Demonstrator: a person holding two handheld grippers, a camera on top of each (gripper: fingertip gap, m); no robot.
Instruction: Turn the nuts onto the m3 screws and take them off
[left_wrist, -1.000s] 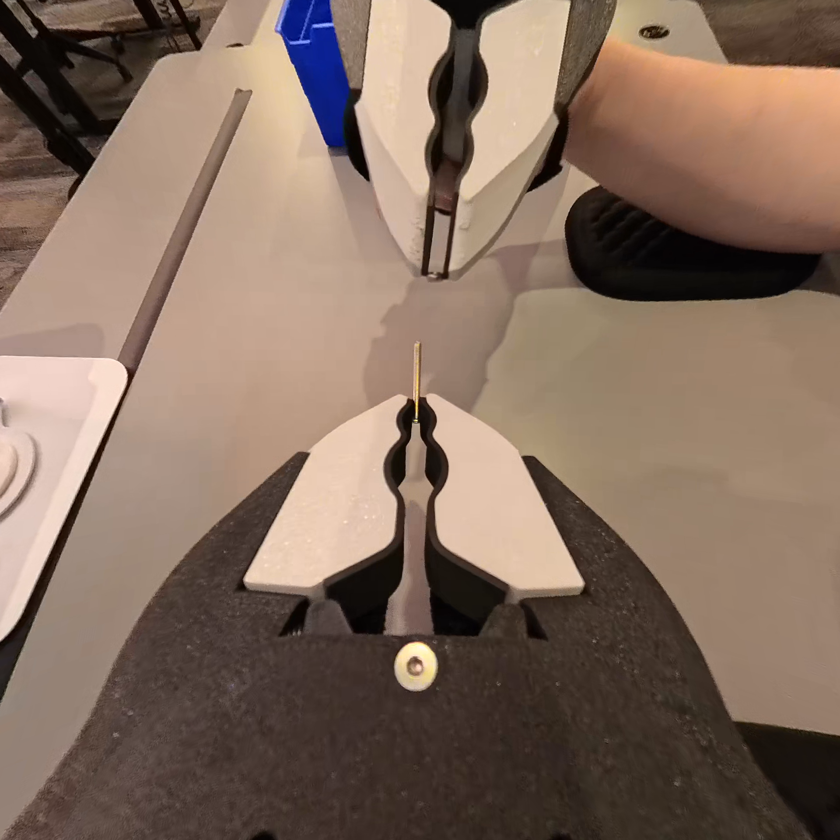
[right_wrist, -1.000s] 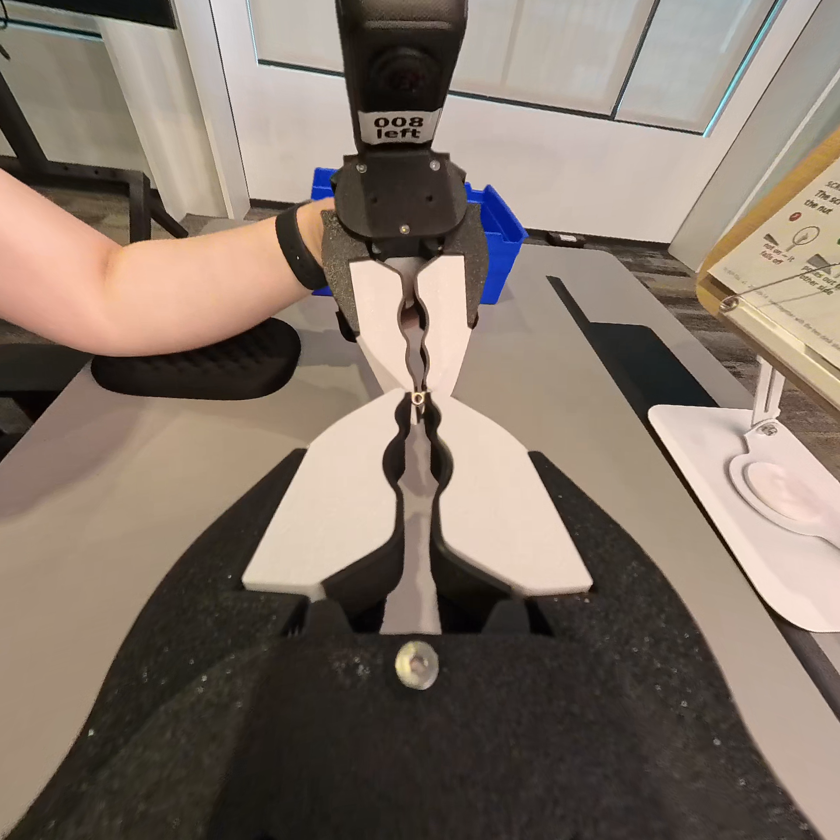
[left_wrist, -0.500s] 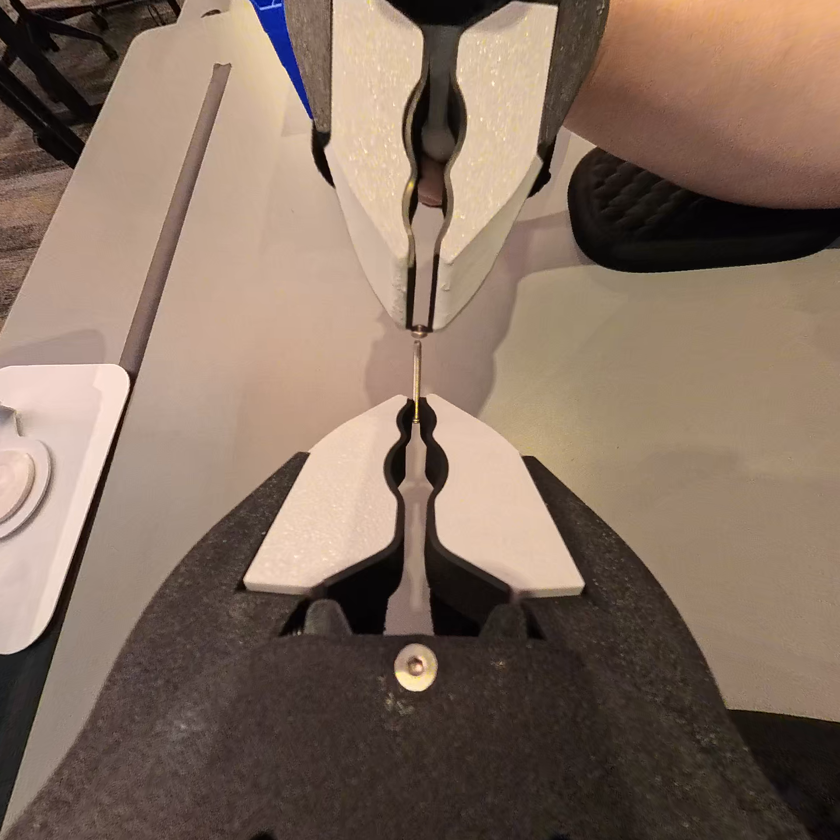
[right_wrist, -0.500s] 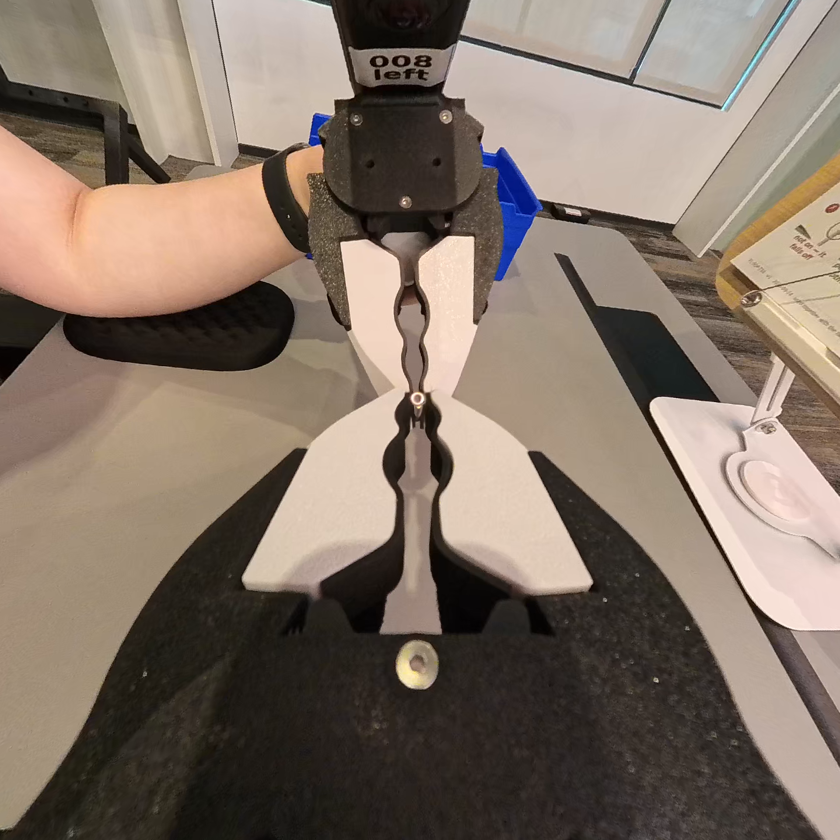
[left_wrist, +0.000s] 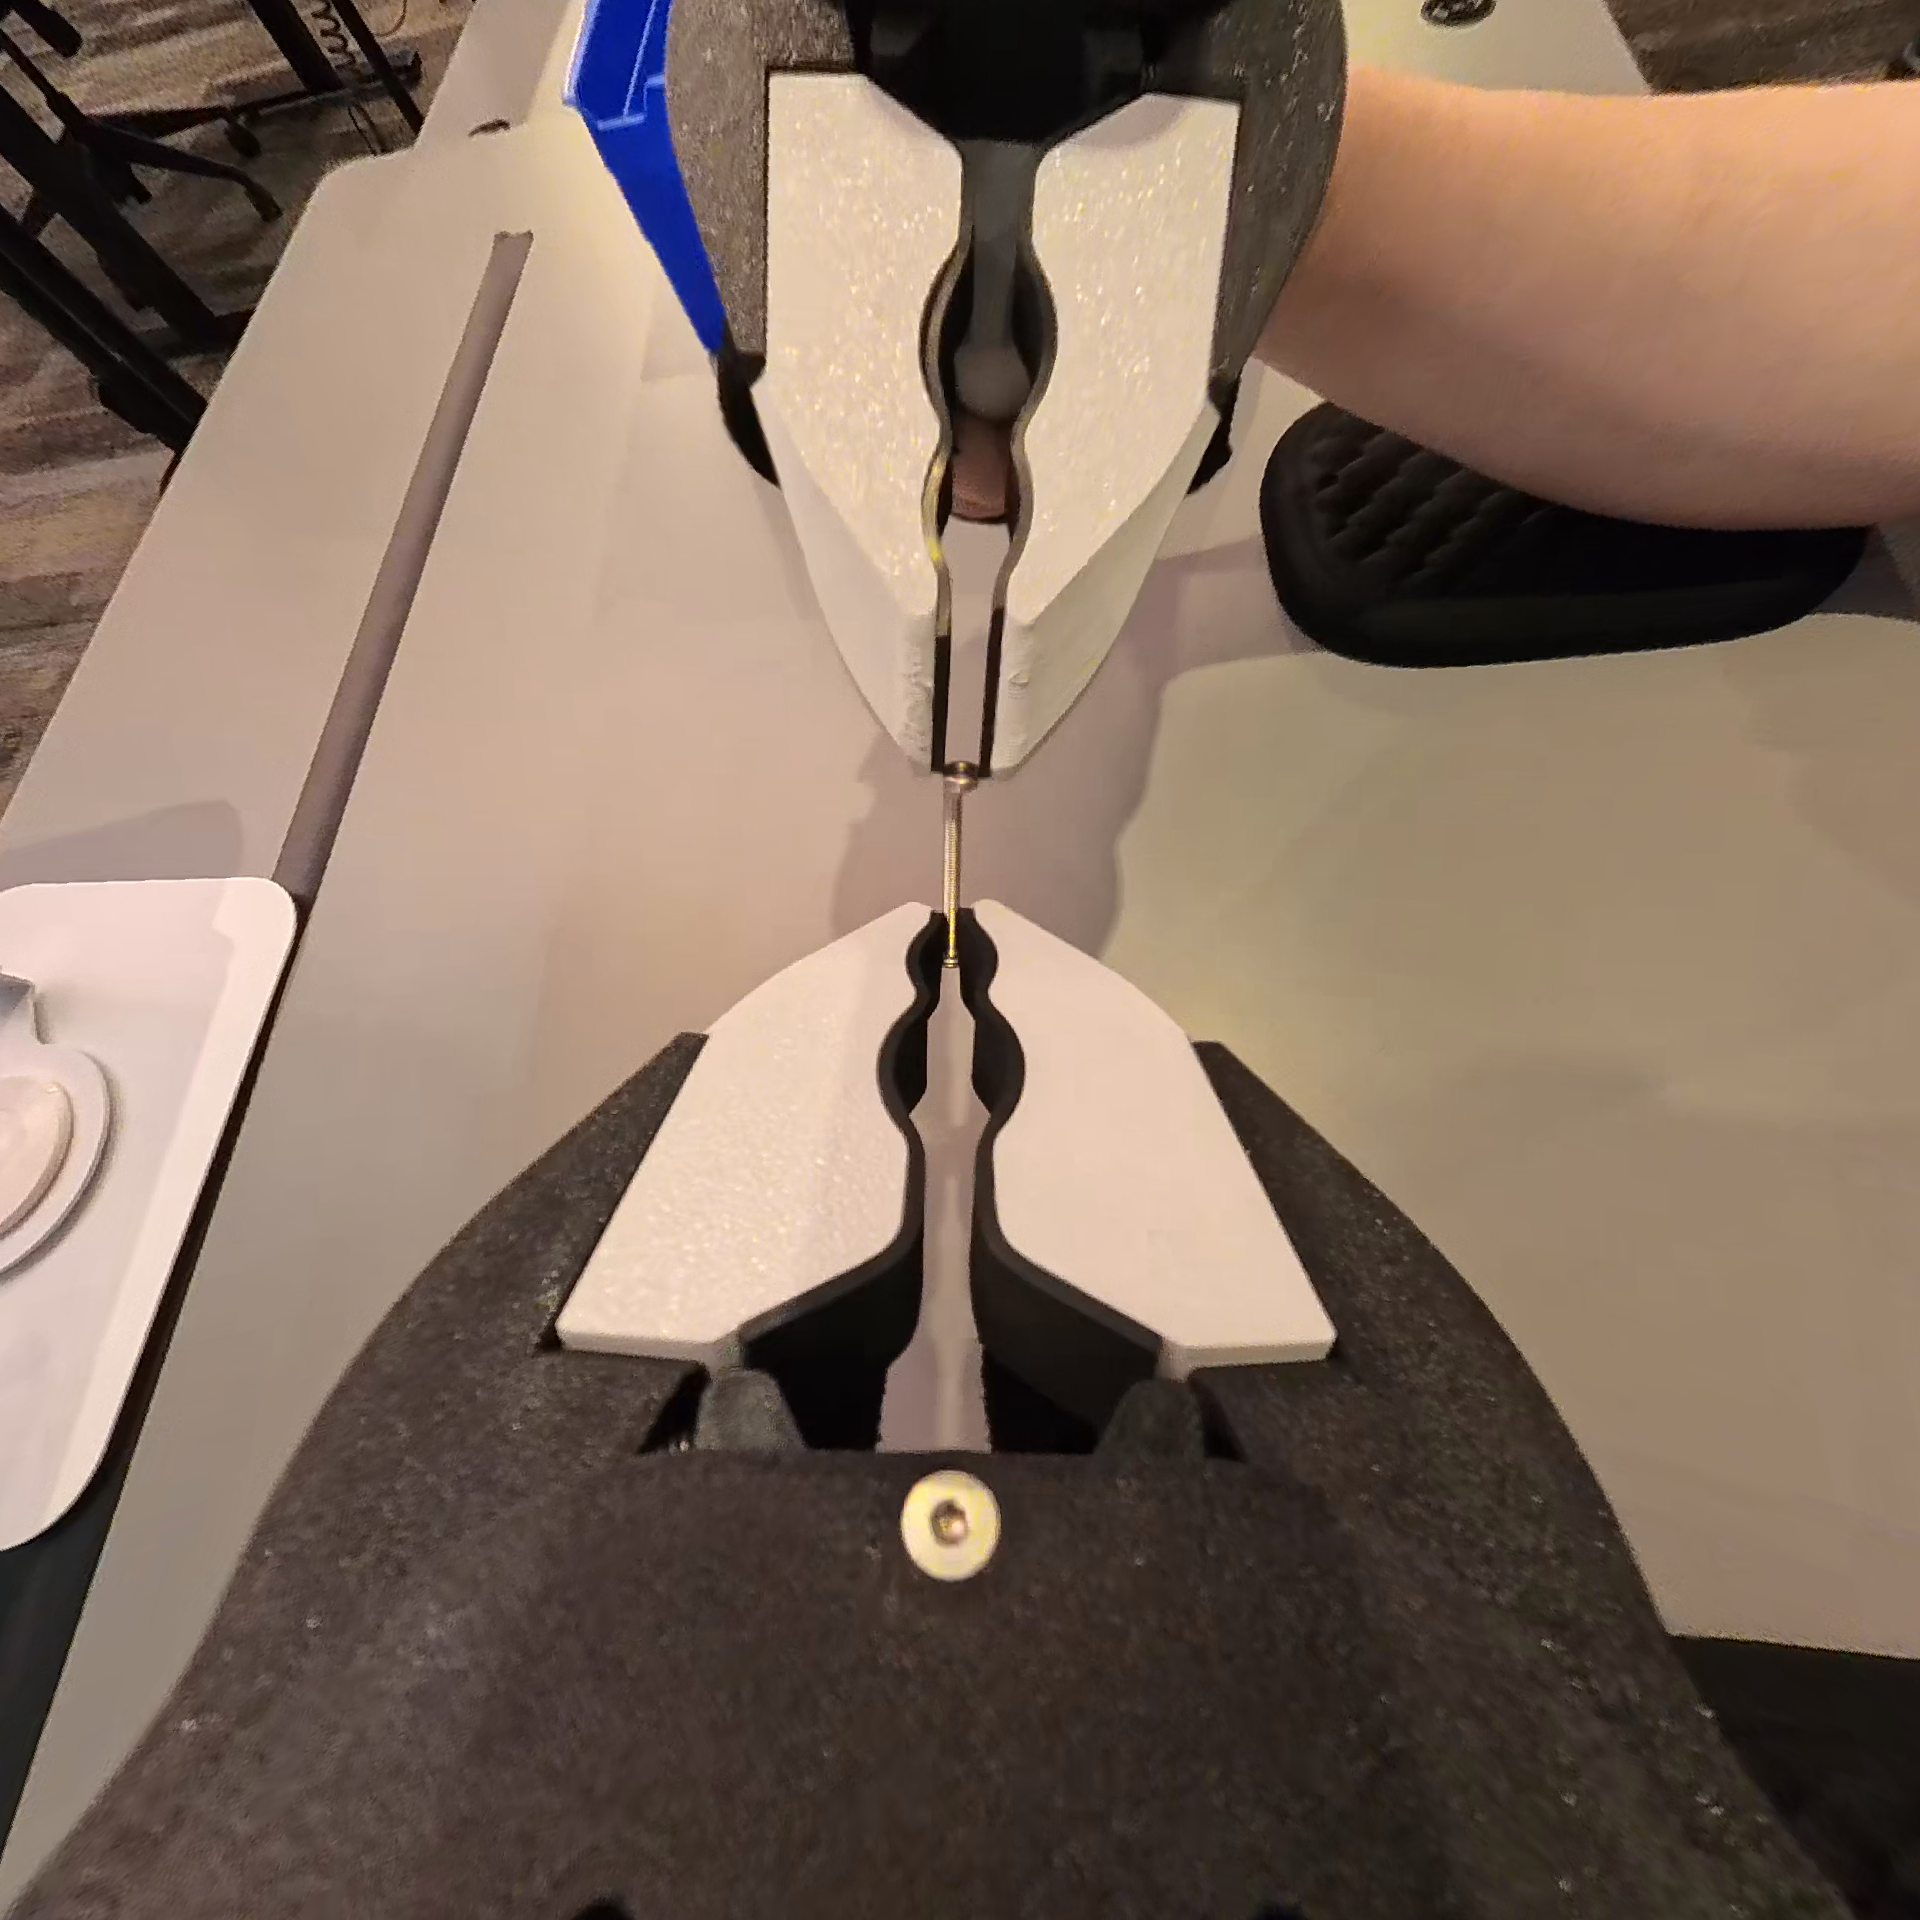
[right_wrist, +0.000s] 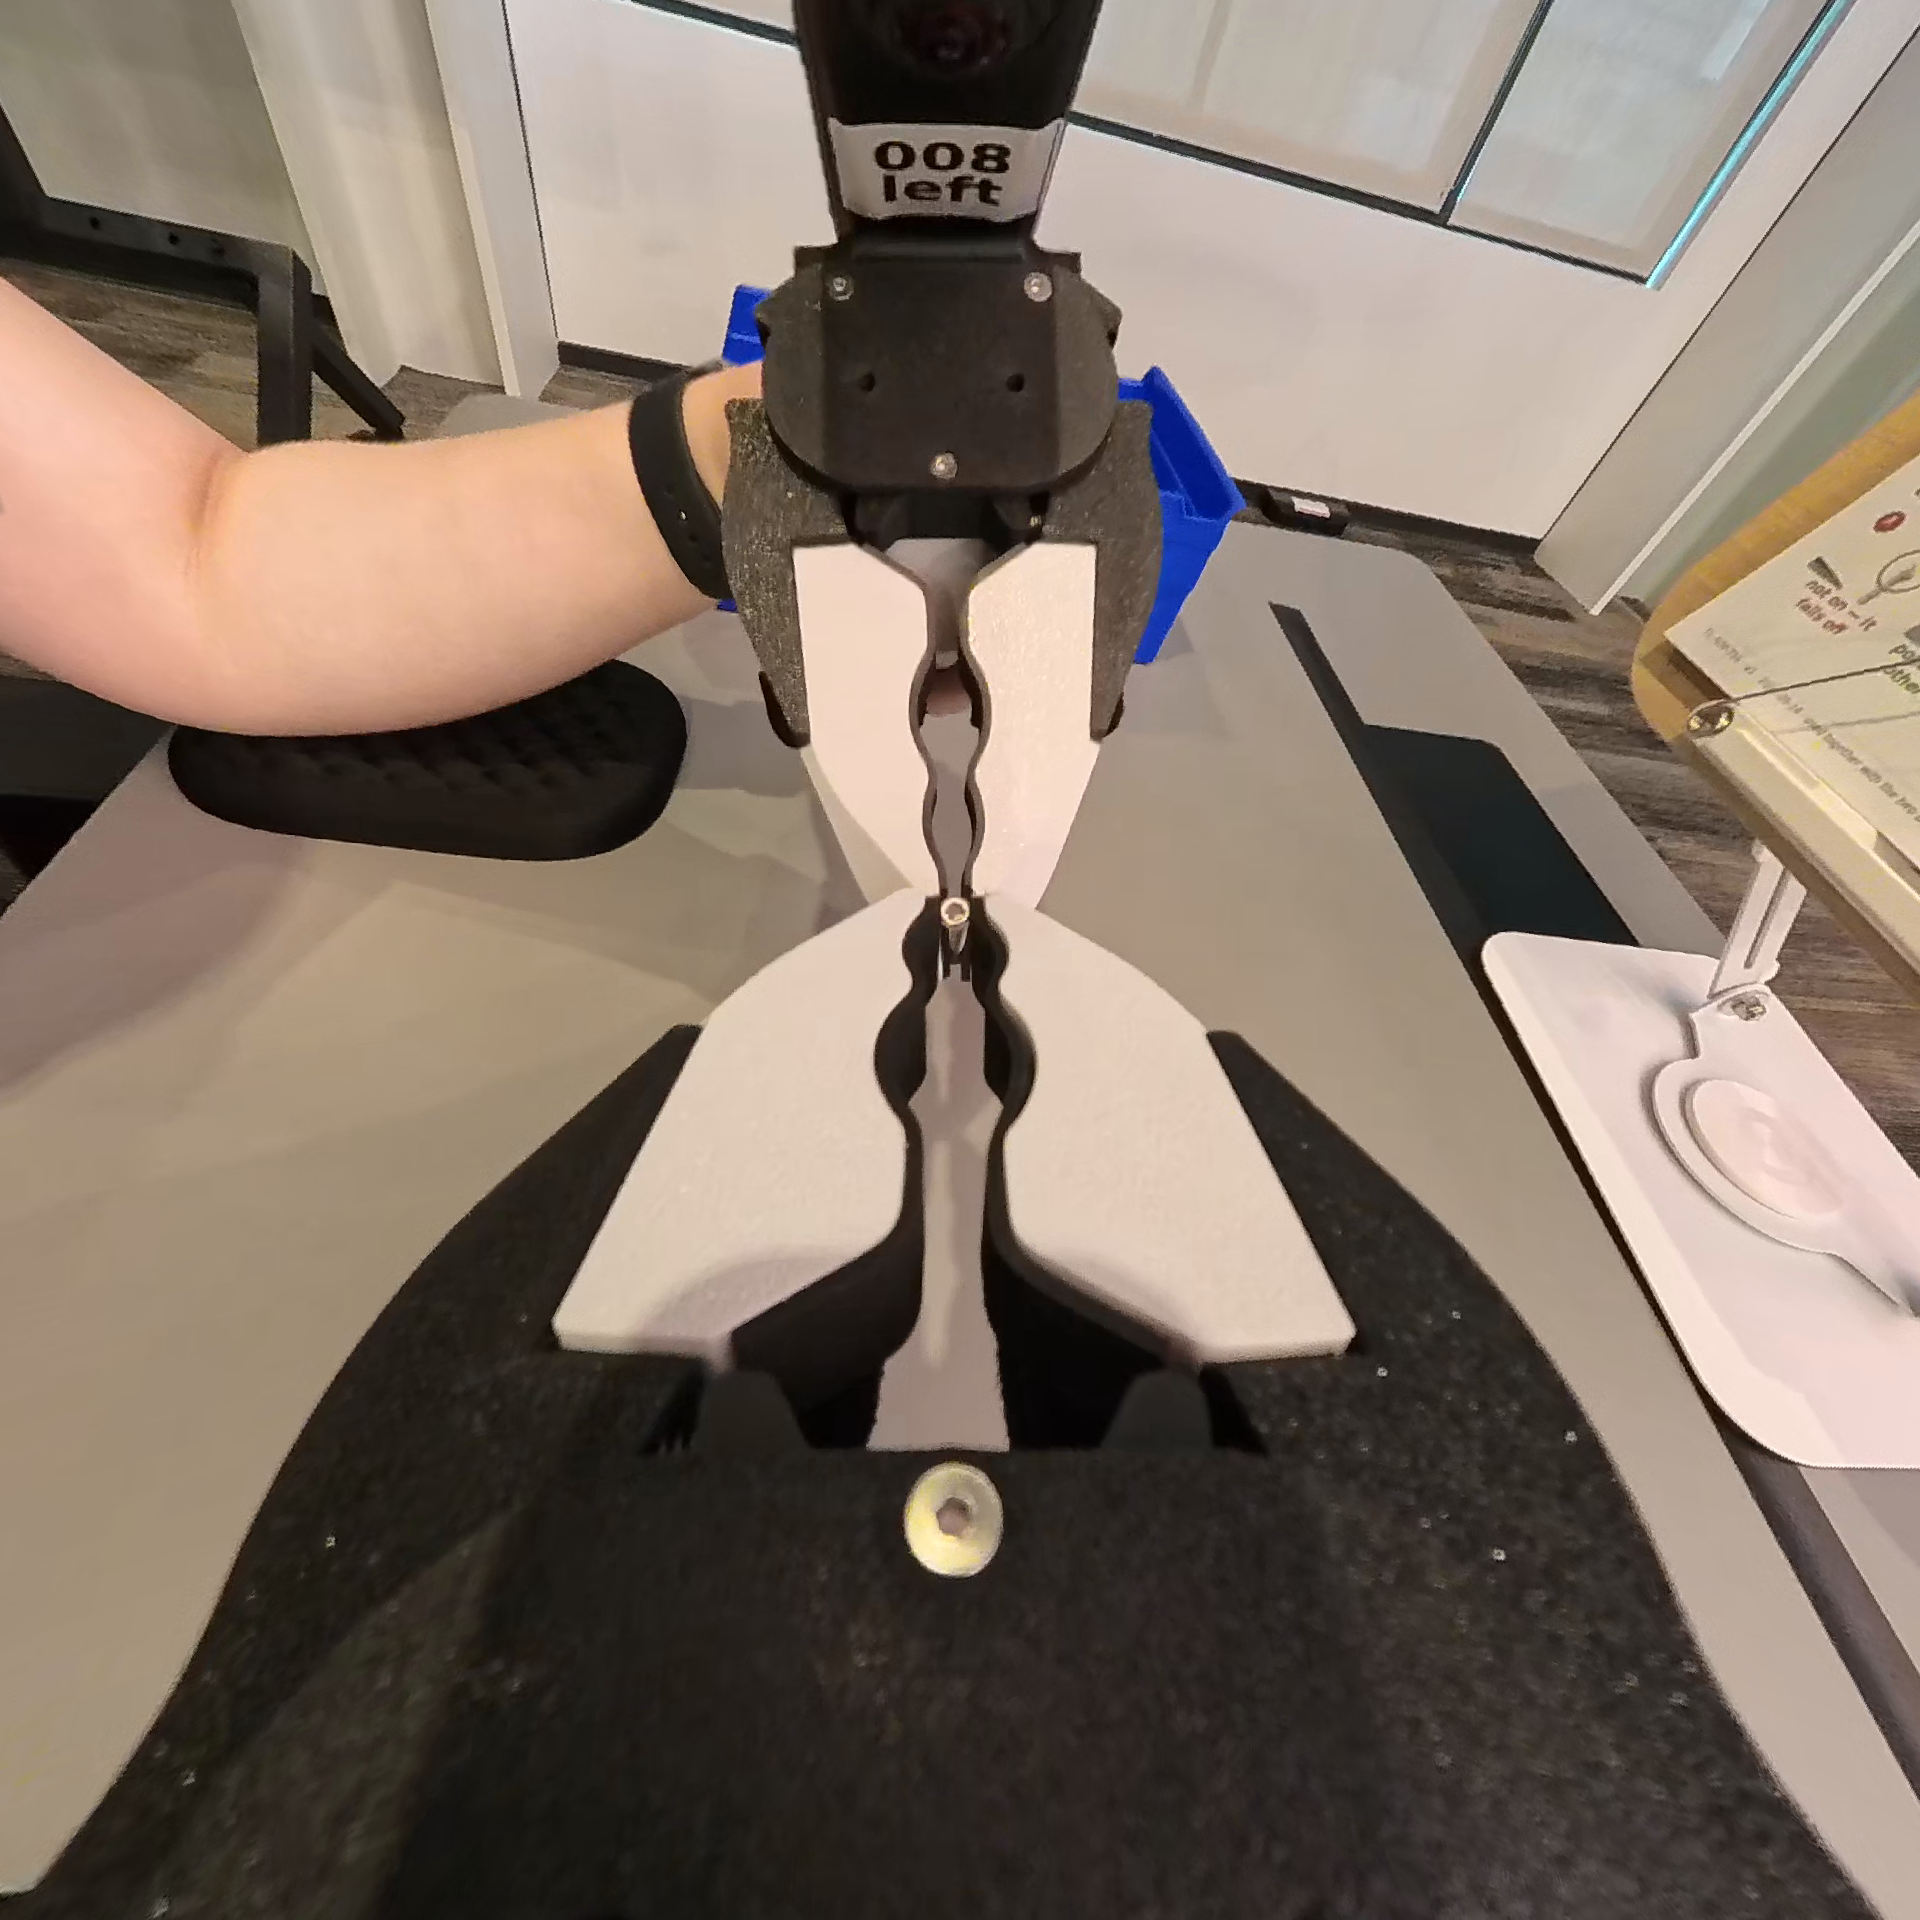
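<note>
Between both jaws, nut (left_wrist: 963, 771) now meets the left-clenched screw (left_wrist: 951, 862); right jaws (left_wrist: 966, 767) grip nut

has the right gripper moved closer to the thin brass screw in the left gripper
Yes. In the left wrist view the right gripper has come nearer against the black armrest pad, its nut now at the thin brass screw tip.

In the left wrist view, the left gripper (left_wrist: 952, 920) fills the lower frame and the right gripper (left_wrist: 966, 767) hangs from the top. A thin metal screw (left_wrist: 952, 847) spans between their tips. A blue plastic bin (left_wrist: 649, 177) sits upper left, a black padded armrest (left_wrist: 1538, 561) at right, a flat white stand base (left_wrist: 156, 1143) at the left edge, all on the grey table (left_wrist: 1455, 935).
</note>
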